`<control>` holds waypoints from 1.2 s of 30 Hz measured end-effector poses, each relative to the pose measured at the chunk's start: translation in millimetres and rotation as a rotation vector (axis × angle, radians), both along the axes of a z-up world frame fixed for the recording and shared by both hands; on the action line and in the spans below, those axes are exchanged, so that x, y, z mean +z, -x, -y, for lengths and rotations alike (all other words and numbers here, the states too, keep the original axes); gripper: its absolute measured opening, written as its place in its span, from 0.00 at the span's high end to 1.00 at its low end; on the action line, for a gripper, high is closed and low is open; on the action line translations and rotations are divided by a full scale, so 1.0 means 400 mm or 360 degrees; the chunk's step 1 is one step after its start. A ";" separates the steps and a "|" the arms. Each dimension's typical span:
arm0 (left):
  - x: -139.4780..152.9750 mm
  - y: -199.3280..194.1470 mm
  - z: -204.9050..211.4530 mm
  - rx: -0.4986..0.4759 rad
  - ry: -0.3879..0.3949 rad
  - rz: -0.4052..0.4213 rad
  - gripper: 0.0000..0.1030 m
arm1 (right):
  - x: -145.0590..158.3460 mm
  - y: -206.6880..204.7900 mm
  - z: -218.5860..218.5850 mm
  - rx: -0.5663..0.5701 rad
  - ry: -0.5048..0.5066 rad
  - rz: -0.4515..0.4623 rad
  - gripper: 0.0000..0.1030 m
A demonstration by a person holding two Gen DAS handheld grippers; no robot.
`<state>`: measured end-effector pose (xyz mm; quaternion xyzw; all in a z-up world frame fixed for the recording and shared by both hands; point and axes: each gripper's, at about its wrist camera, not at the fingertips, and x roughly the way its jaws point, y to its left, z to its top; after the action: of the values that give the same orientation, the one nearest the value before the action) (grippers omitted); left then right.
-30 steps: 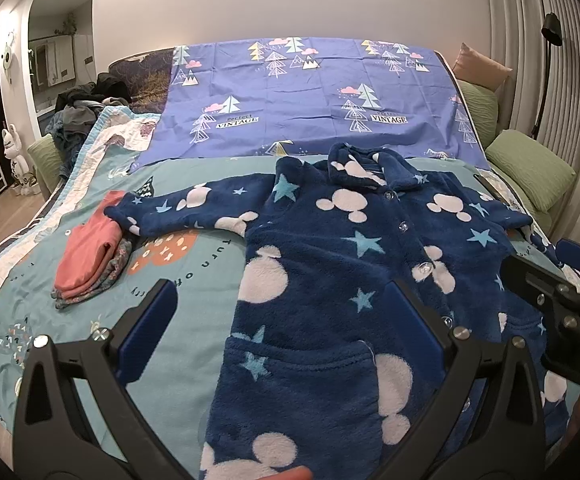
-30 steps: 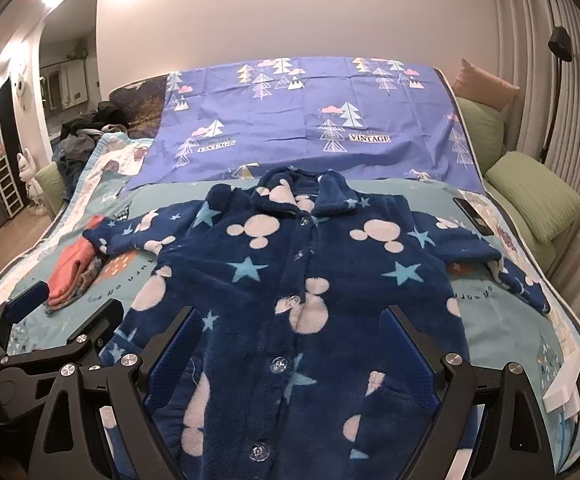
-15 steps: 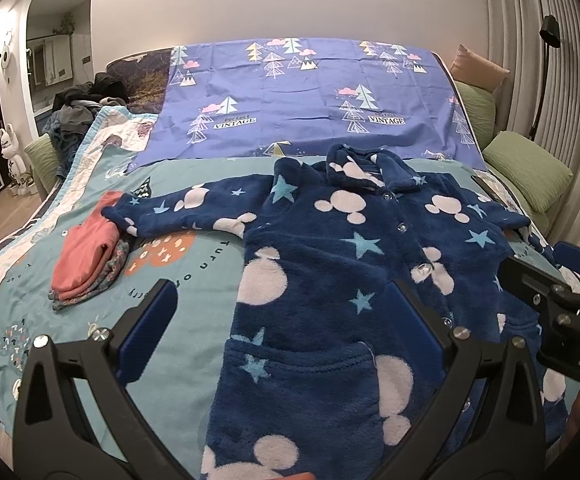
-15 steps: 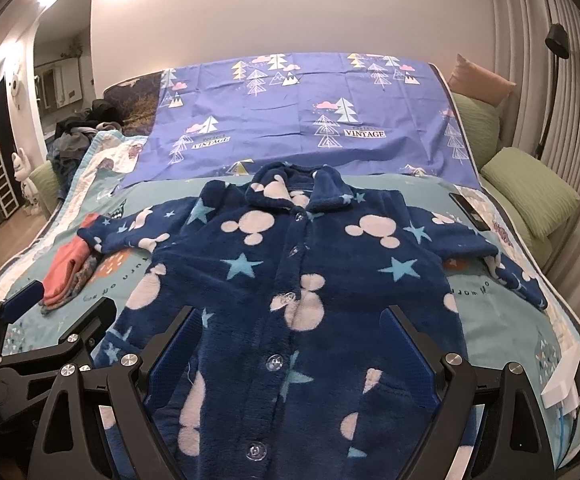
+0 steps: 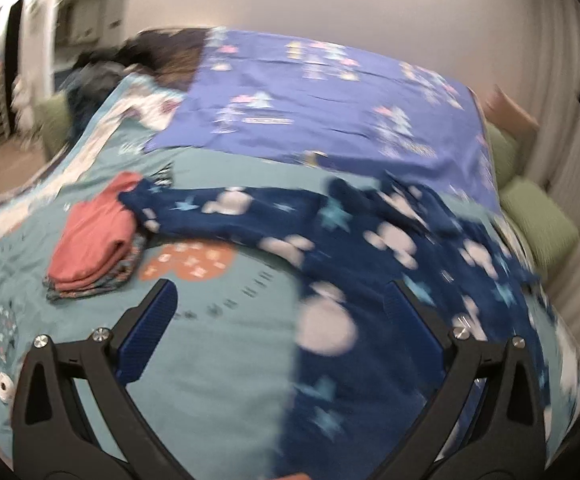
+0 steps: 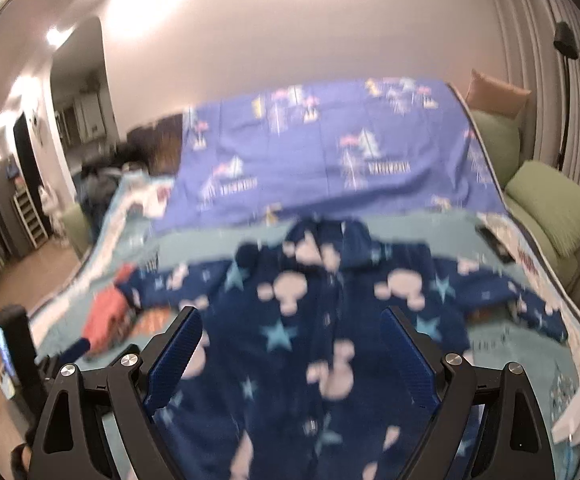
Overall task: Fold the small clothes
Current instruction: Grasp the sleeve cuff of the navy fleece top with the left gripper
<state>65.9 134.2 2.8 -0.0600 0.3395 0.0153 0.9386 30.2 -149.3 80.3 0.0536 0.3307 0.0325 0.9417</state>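
Both views have swung since half a second ago: our left gripper (image 5: 280,316) now looks further left, over bare bedspread beside the garment, and our right gripper (image 6: 291,346) looks higher, with more wall showing; both pictures are smeared by motion. We see the jaws of each gripper spread wide, blue pads apart, grasping nothing.

Between the left jaws lies teal bedspread (image 5: 218,360) on one side and the edge of the navy fleece robe (image 5: 389,280) on the other. Between the right jaws we see the middle of the robe (image 6: 313,320) with its button line running down the front.

We find the robe spread flat and face up on the bed, unfolded, collar toward the far end, both sleeves stretched out sideways. It is dark blue plush with pale pink mouse-head shapes and light blue stars; finer detail is lost to blur.

The left sleeve end touches a small folded pile (image 5: 94,240), coral on top with patterned cloth beneath. Beyond the collar a purple sheet (image 5: 329,100) with tree prints covers the far bed. Green cushions (image 6: 553,208) sit along the right side, and dark heaped clothes (image 5: 98,76) lie at the far left corner.
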 end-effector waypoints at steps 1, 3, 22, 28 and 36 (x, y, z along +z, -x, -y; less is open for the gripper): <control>-0.010 -0.027 -0.044 0.0053 0.0046 -0.0009 0.00 | -0.012 -0.013 -0.006 0.0001 0.0036 -0.0014 0.10; -0.041 -0.078 -0.118 0.0131 0.0088 -0.0055 0.00 | -0.078 -0.053 -0.026 -0.0003 0.0107 -0.0135 0.10; -0.353 -0.532 -0.526 0.0689 0.0518 -0.0378 0.23 | -0.304 -0.270 -0.049 0.0132 0.0125 -0.0452 0.10; -0.350 -0.579 -0.541 0.0722 0.0412 -0.0395 0.84 | -0.336 -0.300 -0.025 0.0094 0.0092 -0.0495 0.10; -0.141 -0.537 -0.394 0.0350 0.0381 -0.0059 0.99 | -0.345 -0.297 0.023 0.0032 0.0024 -0.0499 0.10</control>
<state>280.8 291.7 -53.6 -0.2081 0.3475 0.0785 0.9109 149.1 -158.4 -57.6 0.0475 0.4744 0.0308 0.8785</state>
